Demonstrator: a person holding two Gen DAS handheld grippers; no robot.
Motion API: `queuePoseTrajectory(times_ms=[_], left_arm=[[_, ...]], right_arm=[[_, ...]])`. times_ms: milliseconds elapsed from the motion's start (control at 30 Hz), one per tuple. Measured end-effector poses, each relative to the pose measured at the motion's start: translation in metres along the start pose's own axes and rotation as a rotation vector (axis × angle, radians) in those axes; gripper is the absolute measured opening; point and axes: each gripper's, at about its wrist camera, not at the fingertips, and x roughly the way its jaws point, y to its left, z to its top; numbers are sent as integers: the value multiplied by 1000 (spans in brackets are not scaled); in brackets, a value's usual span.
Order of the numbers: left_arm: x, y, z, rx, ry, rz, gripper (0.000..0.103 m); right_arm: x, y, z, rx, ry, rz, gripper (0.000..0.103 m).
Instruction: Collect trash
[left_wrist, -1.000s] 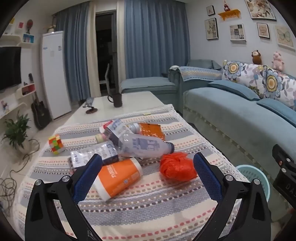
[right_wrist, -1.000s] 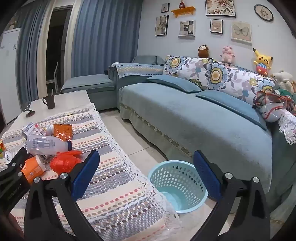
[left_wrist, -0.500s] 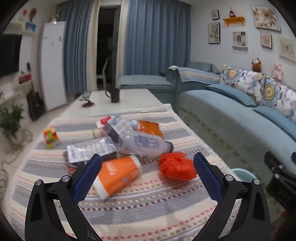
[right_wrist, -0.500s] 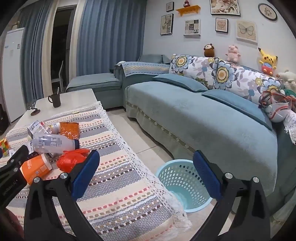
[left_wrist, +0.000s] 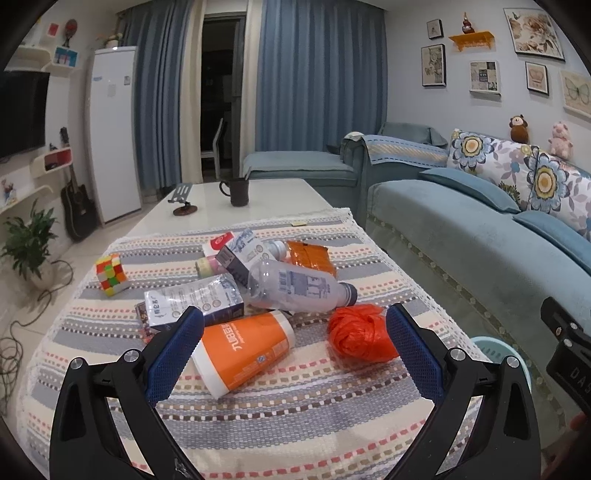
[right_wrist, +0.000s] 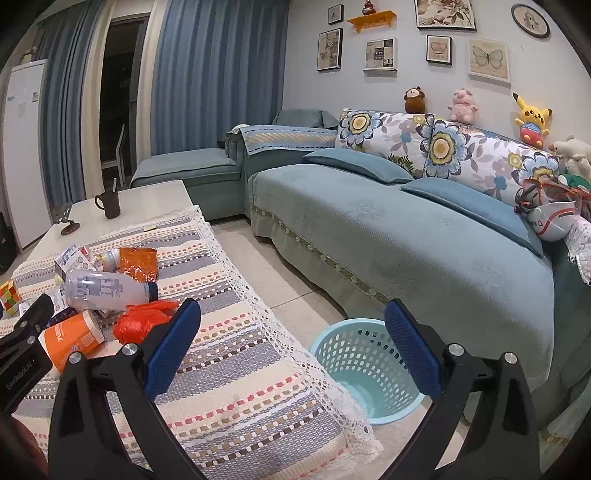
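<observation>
Reaching step: left gripper (left_wrist: 293, 350), jaws wide and empty, faces the cup (left_wrist: 242, 352); right gripper (right_wrist: 291, 349), likewise, faces the bin (right_wrist: 365, 369). Next, close on the cup.

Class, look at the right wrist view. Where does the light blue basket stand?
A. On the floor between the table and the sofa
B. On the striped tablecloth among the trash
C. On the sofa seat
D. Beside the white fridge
A: the light blue basket stands on the tiled floor, just past the lace edge of the striped tablecloth and in front of the sofa.
</observation>
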Motion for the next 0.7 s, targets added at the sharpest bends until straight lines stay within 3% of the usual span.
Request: queuePoseTrajectory(times_ms=[700], left_arm=[[-3, 2, 0, -6, -15, 7, 96]], right_arm=[[-1, -3, 1, 8, 7, 21, 83]])
